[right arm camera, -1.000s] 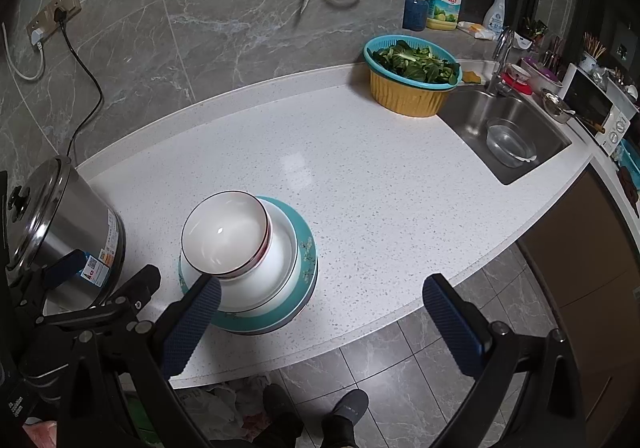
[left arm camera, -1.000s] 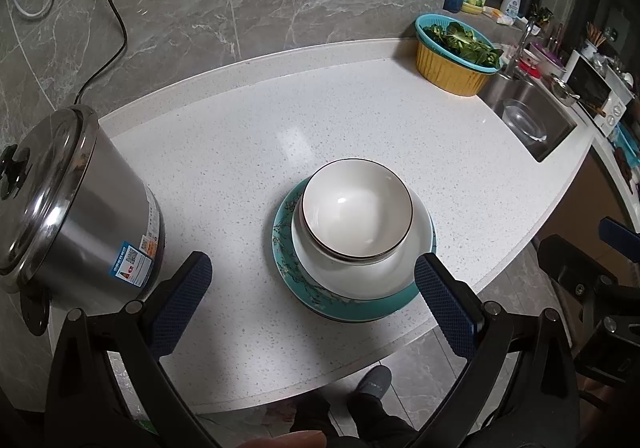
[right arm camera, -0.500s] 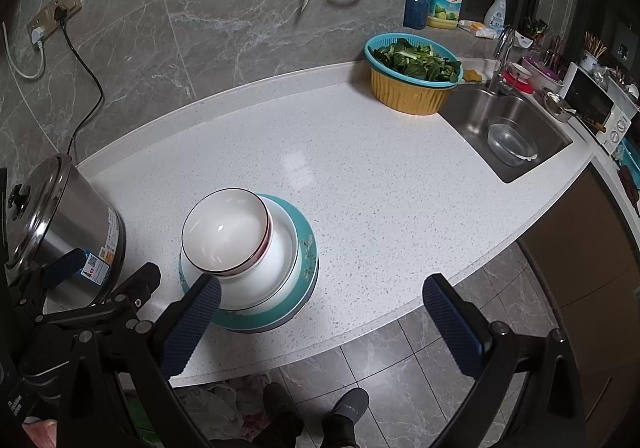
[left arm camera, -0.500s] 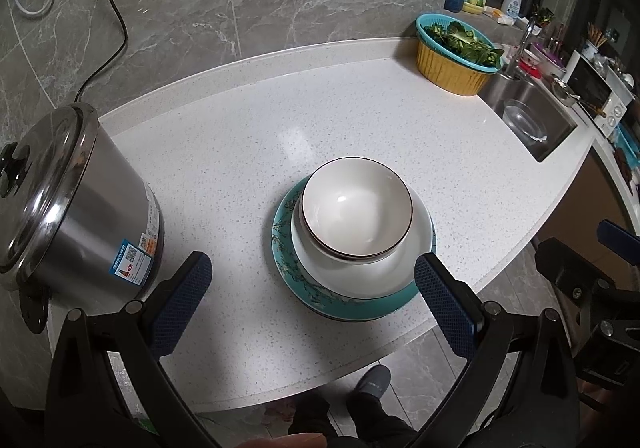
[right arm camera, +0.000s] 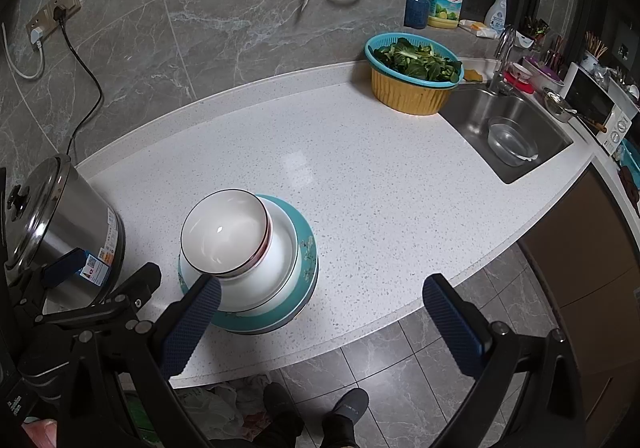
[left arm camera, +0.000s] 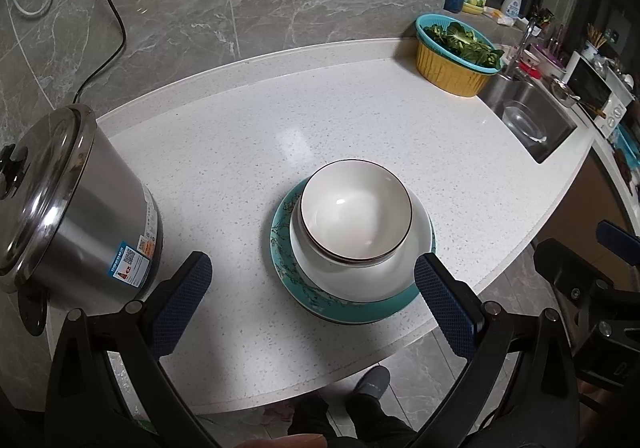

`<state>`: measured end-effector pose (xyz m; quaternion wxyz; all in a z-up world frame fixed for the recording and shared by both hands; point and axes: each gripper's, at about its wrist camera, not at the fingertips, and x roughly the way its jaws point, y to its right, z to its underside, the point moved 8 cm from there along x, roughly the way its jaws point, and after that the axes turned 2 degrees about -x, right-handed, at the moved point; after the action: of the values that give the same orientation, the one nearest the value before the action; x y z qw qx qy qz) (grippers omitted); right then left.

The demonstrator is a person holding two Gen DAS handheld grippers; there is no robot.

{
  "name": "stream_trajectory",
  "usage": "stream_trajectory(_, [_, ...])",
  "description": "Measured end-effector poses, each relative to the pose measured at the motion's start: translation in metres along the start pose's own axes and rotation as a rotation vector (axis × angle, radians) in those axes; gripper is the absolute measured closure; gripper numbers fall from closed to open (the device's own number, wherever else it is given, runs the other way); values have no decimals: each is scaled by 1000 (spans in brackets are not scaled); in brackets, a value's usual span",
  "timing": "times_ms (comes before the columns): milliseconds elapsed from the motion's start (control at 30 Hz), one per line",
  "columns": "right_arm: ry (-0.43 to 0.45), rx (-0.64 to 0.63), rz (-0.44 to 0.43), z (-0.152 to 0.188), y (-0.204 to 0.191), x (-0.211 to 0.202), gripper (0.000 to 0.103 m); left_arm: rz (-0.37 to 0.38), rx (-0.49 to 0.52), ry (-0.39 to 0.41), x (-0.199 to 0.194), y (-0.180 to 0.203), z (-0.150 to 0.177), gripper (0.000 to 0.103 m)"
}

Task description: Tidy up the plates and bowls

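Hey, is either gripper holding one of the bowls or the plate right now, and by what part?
Nothing is held. The left gripper and right gripper are both open and empty; the white bowl sits stacked on the teal plate, untouched.

A small white ceramic bowl with a dark rim (left arm camera: 356,208) sits upright, nested in a larger white bowl (left arm camera: 360,276). Both rest on a teal floral-patterned plate (left arm camera: 288,272), stacked near the front edge of the white speckled countertop (left arm camera: 280,108).
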<state>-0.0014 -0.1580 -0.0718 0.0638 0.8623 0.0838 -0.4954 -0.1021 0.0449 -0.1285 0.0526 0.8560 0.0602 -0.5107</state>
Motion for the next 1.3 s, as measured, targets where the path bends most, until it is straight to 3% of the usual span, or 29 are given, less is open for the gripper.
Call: stream_trajectory(1300, [-5,-3,-3,1,2,5,0,0,0,-6,3,2,-2,0])
